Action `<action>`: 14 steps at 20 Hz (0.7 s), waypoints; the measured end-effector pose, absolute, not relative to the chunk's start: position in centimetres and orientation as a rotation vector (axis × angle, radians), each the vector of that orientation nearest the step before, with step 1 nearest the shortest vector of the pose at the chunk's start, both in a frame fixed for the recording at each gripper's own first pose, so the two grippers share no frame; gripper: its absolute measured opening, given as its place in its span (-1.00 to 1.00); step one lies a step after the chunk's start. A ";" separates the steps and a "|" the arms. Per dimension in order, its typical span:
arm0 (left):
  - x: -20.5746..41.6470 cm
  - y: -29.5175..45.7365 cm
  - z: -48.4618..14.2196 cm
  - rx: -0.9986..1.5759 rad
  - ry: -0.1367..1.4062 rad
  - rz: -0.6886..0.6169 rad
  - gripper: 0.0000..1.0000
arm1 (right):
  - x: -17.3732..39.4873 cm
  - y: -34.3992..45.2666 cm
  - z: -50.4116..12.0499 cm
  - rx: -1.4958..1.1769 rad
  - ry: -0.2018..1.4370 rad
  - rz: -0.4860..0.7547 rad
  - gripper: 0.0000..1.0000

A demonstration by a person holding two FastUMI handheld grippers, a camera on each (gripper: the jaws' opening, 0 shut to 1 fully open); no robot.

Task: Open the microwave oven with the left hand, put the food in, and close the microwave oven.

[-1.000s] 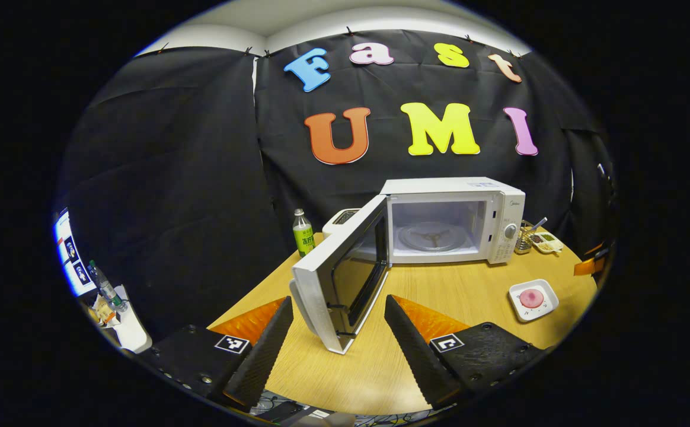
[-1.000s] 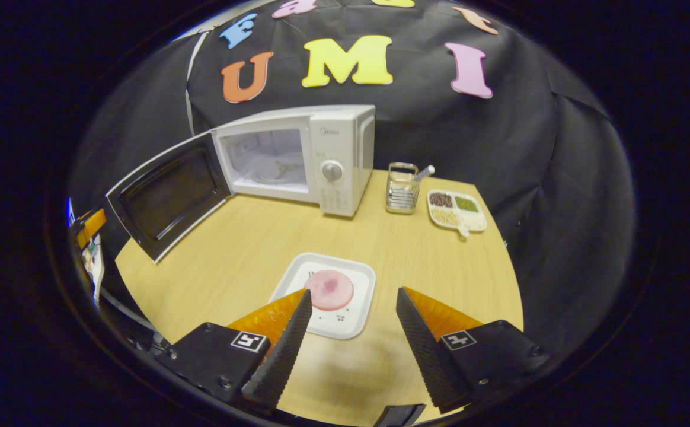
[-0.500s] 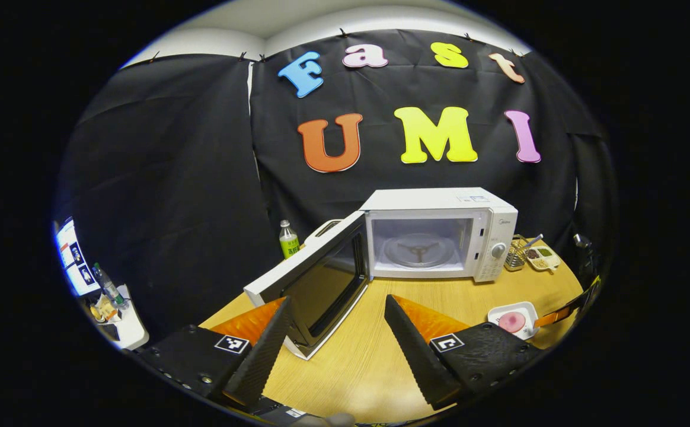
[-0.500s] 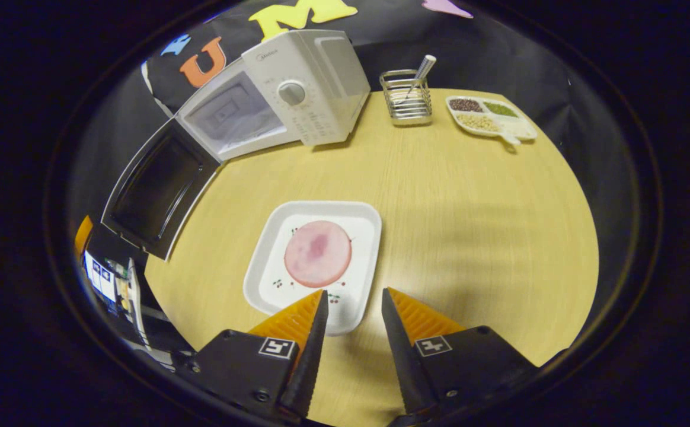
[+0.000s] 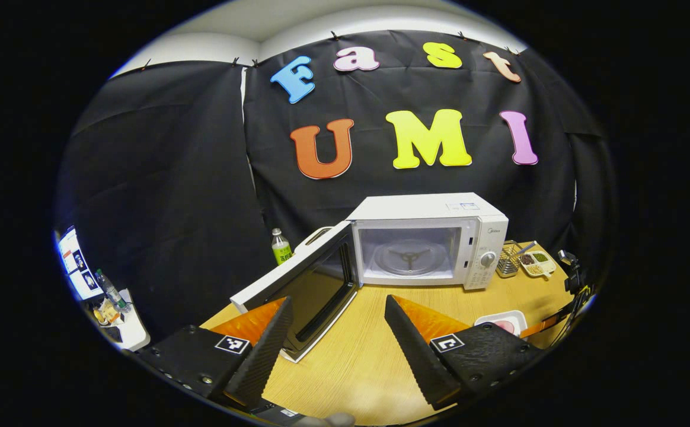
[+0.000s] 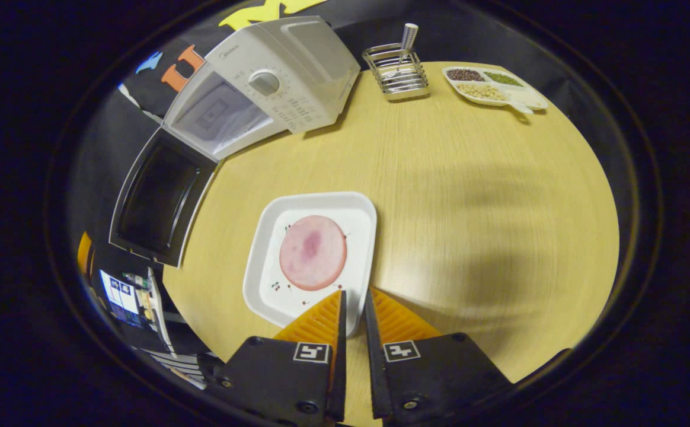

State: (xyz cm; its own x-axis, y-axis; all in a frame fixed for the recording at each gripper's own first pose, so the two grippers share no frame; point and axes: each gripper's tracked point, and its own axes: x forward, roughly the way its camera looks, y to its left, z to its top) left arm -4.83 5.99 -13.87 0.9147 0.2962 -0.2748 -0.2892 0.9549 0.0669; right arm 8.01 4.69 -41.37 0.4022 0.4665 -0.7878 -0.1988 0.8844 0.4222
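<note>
The microwave oven (image 5: 434, 240) stands at the back of the round wooden desk (image 6: 457, 196), its long axis running side to side along the booth's black cloth wall and its open front facing the desk's near edge. Its door (image 5: 297, 290) is swung wide on the left hinge, the dark inner window turned toward the cavity, where a glass turntable (image 5: 407, 258) lies flat. In the right gripper view the same door (image 6: 158, 204) reaches out past the desk's left rim.

The food, a round pink slice (image 6: 312, 252), lies flat in a white square plate (image 6: 360, 216) on the desk in front of the oven, well apart from it. The right gripper (image 6: 354, 308) sits at the plate's near edge with its fingers (image 6: 321, 323) drawn almost together, a thin gap left between them; they straddle the rim, but whether both press on it cannot be told. The left gripper (image 5: 336, 332) hangs above the desk's near edge with its fingers (image 5: 262, 350) spread wide and nothing between them, pointing toward the open door.

Right of the oven stand a wire cutlery holder (image 6: 395, 74) with one utensil upright in it and a white divided dish (image 6: 493, 89) of beans and grains. A green-labelled bottle (image 5: 280, 246) stands behind the door. Beyond the desk's left side, a lit screen (image 5: 75, 267) and a small cluttered white stand (image 5: 125, 332) show.
</note>
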 end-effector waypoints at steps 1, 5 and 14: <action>-4.6 6.3 -14.1 0.023 0.287 0.293 0.89 | 8.2 4.6 -41.5 0.277 1.091 0.406 -0.77; -3.6 7.9 -14.8 0.040 0.284 0.254 0.90 | 8.8 4.9 -41.7 0.310 1.138 0.345 -0.93; -2.9 11.1 -16.3 -0.017 0.288 0.170 0.90 | 7.7 8.8 -38.6 0.618 1.068 0.307 -0.94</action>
State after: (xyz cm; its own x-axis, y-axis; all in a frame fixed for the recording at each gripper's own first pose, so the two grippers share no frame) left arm -2.91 11.12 -16.33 0.9447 0.1640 -0.2841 -0.1690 0.9856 0.0072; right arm 7.72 8.80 -38.62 0.4610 0.5189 -0.7199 0.0573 0.7921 0.6077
